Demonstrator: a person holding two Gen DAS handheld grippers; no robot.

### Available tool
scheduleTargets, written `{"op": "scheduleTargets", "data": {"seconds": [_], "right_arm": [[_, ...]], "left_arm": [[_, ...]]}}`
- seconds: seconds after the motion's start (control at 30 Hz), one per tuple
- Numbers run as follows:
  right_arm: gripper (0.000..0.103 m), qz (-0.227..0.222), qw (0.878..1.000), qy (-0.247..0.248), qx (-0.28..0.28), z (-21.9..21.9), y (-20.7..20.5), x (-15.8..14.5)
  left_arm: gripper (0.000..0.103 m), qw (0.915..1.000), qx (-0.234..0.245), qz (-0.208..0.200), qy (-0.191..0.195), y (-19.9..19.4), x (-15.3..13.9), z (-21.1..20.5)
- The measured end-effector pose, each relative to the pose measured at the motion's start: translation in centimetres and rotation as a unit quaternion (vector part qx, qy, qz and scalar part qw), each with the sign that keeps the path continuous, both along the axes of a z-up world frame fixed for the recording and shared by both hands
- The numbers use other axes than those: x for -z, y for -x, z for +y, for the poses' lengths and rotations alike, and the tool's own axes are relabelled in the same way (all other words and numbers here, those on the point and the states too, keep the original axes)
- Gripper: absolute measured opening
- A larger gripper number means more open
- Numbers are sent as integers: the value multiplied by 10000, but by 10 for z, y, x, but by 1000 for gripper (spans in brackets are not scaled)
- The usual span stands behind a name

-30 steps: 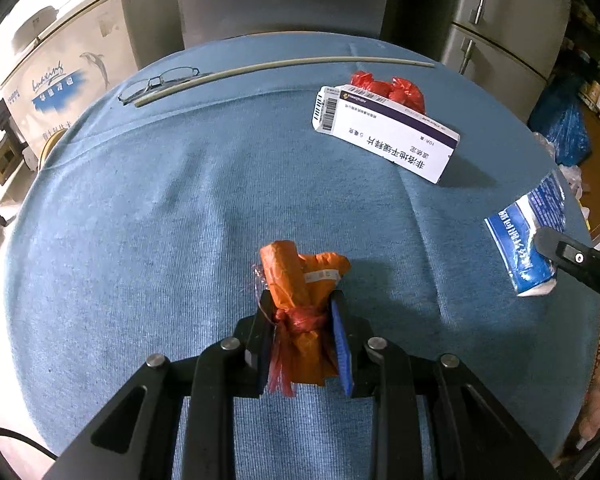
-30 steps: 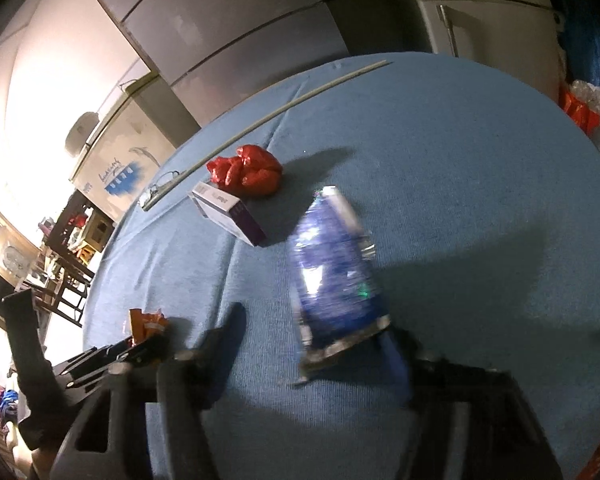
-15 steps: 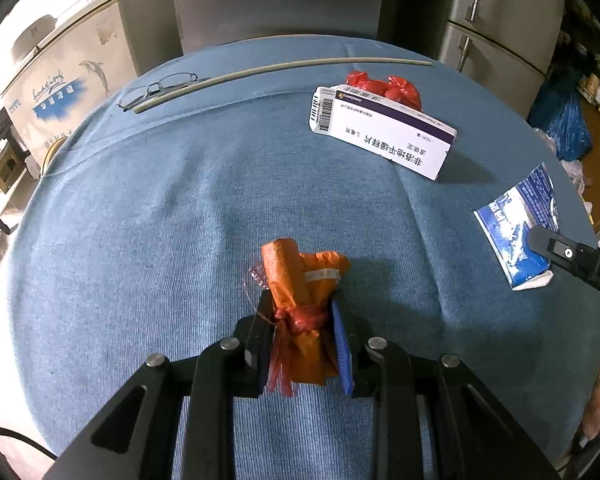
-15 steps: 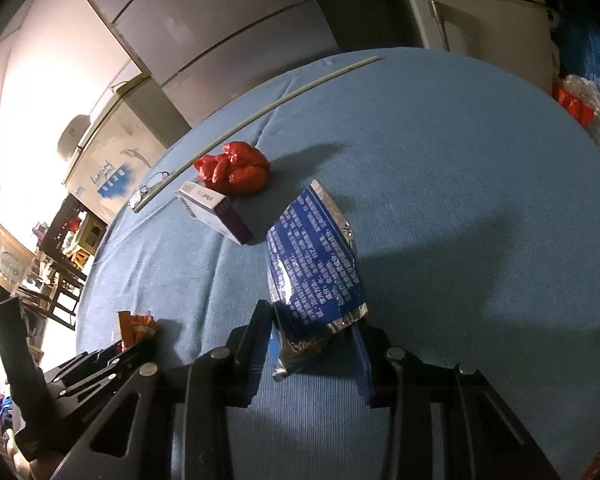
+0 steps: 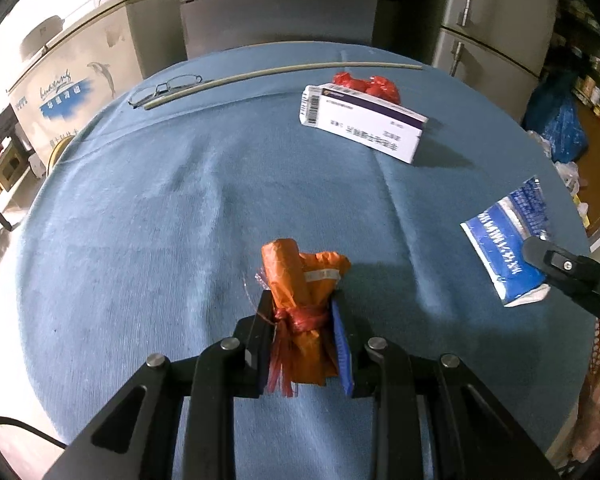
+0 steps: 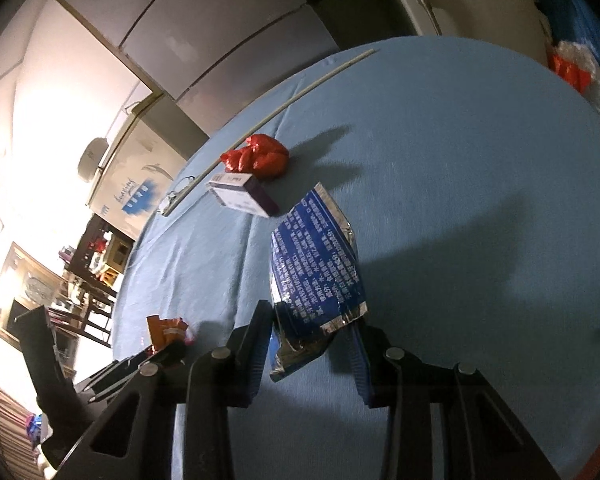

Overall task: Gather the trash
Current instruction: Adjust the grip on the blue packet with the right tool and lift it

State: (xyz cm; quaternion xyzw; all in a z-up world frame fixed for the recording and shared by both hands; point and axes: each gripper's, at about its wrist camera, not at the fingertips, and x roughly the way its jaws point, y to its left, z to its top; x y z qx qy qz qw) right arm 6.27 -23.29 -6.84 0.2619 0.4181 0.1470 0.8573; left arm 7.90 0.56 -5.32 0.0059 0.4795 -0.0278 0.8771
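Observation:
My left gripper (image 5: 302, 304) is shut on an orange plastic bundle (image 5: 300, 276) tied with red string, low over the blue tablecloth (image 5: 160, 208). My right gripper (image 6: 310, 320) has its jaws around the lower end of a blue foil wrapper (image 6: 316, 256); the wrapper touches the left pad, and a gap shows at the right pad. The wrapper (image 5: 508, 240) and a right finger (image 5: 568, 272) also show in the left wrist view. A white and purple medicine box (image 5: 364, 120) and a red crumpled bag (image 5: 368, 84) lie further back.
A long pale stick (image 5: 276, 72) and a pair of glasses (image 5: 164, 88) lie at the table's far edge. Grey cabinets (image 5: 280, 8) and a white chest freezer (image 5: 72, 84) stand behind the table. A blue bag (image 5: 560, 128) sits on the floor to the right.
My right gripper's jaws have narrowed around the blue wrapper, which was blurred and moving a second ago. My left gripper keeps hold of the orange bundle, drawn back slightly.

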Motion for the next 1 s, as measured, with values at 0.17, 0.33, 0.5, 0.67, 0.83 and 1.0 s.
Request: {"op": "scheduleTargets", "data": {"seconds": [0.17, 0.33, 0.5, 0.67, 0.83, 1.0], "right_arm": [[39, -17, 10000, 57, 22, 0, 5, -1], [39, -87, 9999, 83, 42, 1, 9, -5], [39, -203, 9996, 186, 16, 4, 14, -11], [34, -316, 9988, 356, 101, 0, 22, -16], [30, -410, 9973, 585, 193, -6, 29, -20], [30, -147, 9979, 633, 12, -6, 22, -10]], "left_arm": [[28, 10000, -11, -11, -15, 5, 1, -1], [28, 9999, -82, -109, 18, 4, -6, 1], [28, 9999, -84, -136, 31, 7, -11, -1], [28, 9999, -56, -162, 26, 10, -13, -4], [28, 9998, -32, -197, -7, 12, -14, -7], [28, 9998, -2, -199, -46, 15, -13, -10]]}}
